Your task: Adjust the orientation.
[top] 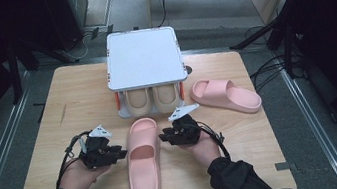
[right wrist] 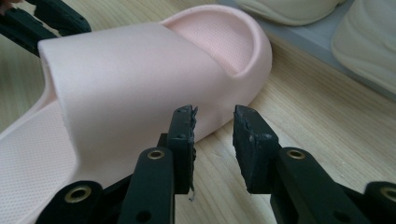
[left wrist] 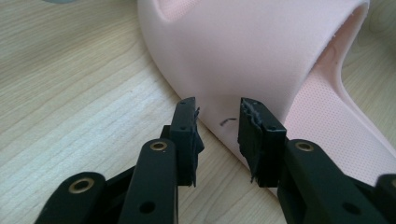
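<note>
**Jaws released at either flank of a pink slipper**

Jaws of left gripper (top: 124, 153) and right gripper (top: 161, 137) parted, pads clear of the foam, grasping nothing. Stationed on opposite sides of the near pink slipper (top: 143, 159), lying flat mid-table, toe towards the shoe rack (top: 144, 57); judged ready for a two-sided hold. Cream slippers (top: 153, 100) already shelved below the rack's white top. Second pink slipper (top: 226, 95) left apart, right of the rack, on the wooden table (top: 58, 116).
</note>
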Demonstrator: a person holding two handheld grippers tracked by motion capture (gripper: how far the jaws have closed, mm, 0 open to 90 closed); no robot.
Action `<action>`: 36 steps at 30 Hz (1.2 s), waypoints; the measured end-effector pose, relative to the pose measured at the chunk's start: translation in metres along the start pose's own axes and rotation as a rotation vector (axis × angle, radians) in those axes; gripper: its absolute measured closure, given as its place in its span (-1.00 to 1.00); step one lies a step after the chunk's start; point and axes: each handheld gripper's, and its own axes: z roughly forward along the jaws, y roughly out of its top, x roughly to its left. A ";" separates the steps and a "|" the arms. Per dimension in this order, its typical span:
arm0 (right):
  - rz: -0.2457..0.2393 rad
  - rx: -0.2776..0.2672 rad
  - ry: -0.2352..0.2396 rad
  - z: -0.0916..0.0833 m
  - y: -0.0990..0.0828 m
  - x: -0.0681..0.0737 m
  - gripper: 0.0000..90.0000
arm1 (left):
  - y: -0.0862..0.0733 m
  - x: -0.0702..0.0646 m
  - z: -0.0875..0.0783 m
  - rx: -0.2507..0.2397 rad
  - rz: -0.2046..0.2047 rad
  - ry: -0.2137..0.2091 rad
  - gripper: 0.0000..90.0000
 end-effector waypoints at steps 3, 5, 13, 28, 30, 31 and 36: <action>-0.004 -0.008 0.001 -0.003 0.001 -0.001 0.48 | 0.001 0.001 -0.002 -0.013 0.000 -0.002 0.39; -0.011 -0.011 -0.003 -0.005 0.001 -0.002 0.46 | 0.001 0.002 -0.003 -0.024 0.001 -0.004 0.34; -0.001 -0.057 -0.027 -0.028 0.002 -0.015 0.38 | 0.005 0.009 -0.009 -0.056 -0.011 -0.023 0.20; 0.069 -0.118 -0.112 -0.096 -0.014 -0.065 0.35 | 0.009 0.017 -0.013 -0.092 -0.022 -0.046 0.03; 0.067 -0.112 -0.124 -0.105 -0.018 -0.073 0.35 | 0.010 0.018 -0.013 -0.090 -0.022 -0.047 0.03; 0.069 -0.109 -0.130 -0.108 -0.020 -0.076 0.34 | 0.010 0.018 -0.013 -0.091 -0.026 -0.047 0.03; 0.105 -0.103 -0.165 -0.127 -0.034 -0.101 0.30 | 0.010 0.018 -0.012 -0.082 -0.021 -0.041 0.02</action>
